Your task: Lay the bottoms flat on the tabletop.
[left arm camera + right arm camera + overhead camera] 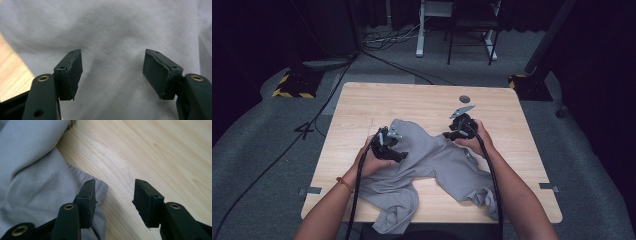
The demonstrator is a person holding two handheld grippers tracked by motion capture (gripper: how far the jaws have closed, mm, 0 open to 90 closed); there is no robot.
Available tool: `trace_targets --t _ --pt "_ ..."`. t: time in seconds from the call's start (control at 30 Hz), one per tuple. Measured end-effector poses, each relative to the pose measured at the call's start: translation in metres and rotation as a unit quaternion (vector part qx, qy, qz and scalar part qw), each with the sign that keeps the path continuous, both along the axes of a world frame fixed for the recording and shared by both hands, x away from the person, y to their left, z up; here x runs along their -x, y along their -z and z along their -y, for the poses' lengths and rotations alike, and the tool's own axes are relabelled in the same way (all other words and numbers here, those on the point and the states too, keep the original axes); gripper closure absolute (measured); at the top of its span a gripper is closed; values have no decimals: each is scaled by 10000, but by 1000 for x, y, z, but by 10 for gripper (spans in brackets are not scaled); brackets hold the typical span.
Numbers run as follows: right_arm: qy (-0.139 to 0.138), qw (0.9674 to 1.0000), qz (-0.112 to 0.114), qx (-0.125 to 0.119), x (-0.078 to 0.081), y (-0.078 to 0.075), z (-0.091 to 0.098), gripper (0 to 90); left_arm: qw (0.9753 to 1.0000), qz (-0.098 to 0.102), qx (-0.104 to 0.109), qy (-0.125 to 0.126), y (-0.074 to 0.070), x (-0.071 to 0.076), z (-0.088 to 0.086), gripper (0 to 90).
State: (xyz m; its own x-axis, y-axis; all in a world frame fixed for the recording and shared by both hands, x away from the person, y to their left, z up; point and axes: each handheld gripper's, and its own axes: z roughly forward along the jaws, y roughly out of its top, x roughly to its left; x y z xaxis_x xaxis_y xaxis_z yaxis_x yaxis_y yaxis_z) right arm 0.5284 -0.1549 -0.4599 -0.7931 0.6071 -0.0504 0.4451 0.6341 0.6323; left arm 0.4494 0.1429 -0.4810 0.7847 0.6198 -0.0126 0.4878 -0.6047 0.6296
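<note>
A crumpled grey garment (437, 162) lies across the near half of the wooden table (412, 100), with one part hanging over the front edge. My left gripper (394, 147) hovers over the cloth's left-middle. In the left gripper view its jaws (113, 55) stand open above smooth grey fabric (112, 30), pinching nothing. My right gripper (455, 134) sits at the garment's upper right edge. Its jaws (115, 183) are open over bare wood (155, 152). A corner of the cloth (32, 172) lies beside and under one fingertip (87, 192).
A dark round spot (464, 98) marks the table behind the right gripper. Yellow-and-black striped stand bases (292, 85) sit on the grey carpet at both far corners. Cables (387, 57) and furniture legs (420, 35) lie beyond the table.
</note>
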Motion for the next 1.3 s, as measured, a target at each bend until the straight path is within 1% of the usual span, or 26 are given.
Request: trace_targets --t 0.07,0.1,0.13,0.17,0.2,0.27,0.3,0.33,0.4,0.5,0.53,0.6,0.63,0.67,0.73,0.77,0.8,0.83,0.93,0.97,1.03,1.1,1.13,1.2,1.23,1.3 --pt "-70 9999 -116 44 -3 7 -7 517 10000 -16 -64 14 4 1 2 321" --pt "-85 9998 -160 93 -4 11 -10 514 9999 -8 -131 45 6 2 3 316" --pt "-103 9997 -177 106 -5 14 -12 511 9999 -8 -140 100 8 3 4 310" --pt "-117 9997 -196 108 -6 16 -13 502 9999 -60 -49 117 10 3 3 302" --pt "-74 9996 -252 46 -9 17 -14 484 9999 -53 -26 121 10 3 3 295" --pt "-62 9996 -279 21 -10 17 -15 483 9999 -66 -3 131 10 4 3 295" --pt "-175 9987 -470 -93 -11 19 -16 486 9999 -43 17 120 11 4 2 295" --pt "-175 9987 -470 -93 -11 19 -16 486 9999 -27 23 128 11 4 2 295" --pt "-374 9970 -651 -172 -7 20 -18 504 9999 -16 54 142 12 5 1 303" --pt "-706 9951 -696 -44 1 18 -23 501 9998 -35 60 168 11 4 -1 320" --pt "-751 9948 -687 -8 4 17 -24 491 9998 -36 59 164 11 4 -1 322" --pt "-961 9930 -689 10 9 12 -24 498 9999 -60 41 140 11 4 0 323" --pt "-965 9933 -638 59 11 11 -25 493 9999 -62 38 130 11 5 0 323" --pt "-938 9934 -653 96 13 11 -26 486 9999 -67 34 123 11 5 0 323" --pt "-1035 9924 -639 202 15 14 -29 464 9999 -72 26 114 10 5 0 323" --pt "-1096 9918 -588 290 17 15 -31 463 9999 -71 22 109 10 6 0 323" --pt "-1106 9918 -575 290 18 17 -32 468 9999 -60 15 120 10 6 0 323" --pt "-1067 9921 -568 336 18 18 -33 461 9999 -58 16 128 10 6 0 323" --pt "-904 9941 -562 204 15 19 -32 495 9999 -67 7 135 10 6 0 325" --pt "-873 9945 -546 177 13 20 -31 531 9999 -57 -2 140 10 6 0 328" --pt "-802 9952 -555 128 11 19 -29 648 9999 -65 3 137 10 6 0 331" --pt "-797 9954 -503 189 9 18 -27 759 9999 -69 12 124 10 7 0 345" --pt "-739 9961 -406 257 9 16 -26 819 9999 -71 5 116 9 8 1 353" --pt "-545 9975 -179 405 6 15 -22 836 9998 -89 -20 151 9 9 1 384" --pt "-449 9981 -121 405 3 14 -18 838 9998 -86 -3 170 9 11 1 389" --pt "-175 9989 91 432 -1 9 -8 841 9996 -126 -20 251 8 15 3 387"
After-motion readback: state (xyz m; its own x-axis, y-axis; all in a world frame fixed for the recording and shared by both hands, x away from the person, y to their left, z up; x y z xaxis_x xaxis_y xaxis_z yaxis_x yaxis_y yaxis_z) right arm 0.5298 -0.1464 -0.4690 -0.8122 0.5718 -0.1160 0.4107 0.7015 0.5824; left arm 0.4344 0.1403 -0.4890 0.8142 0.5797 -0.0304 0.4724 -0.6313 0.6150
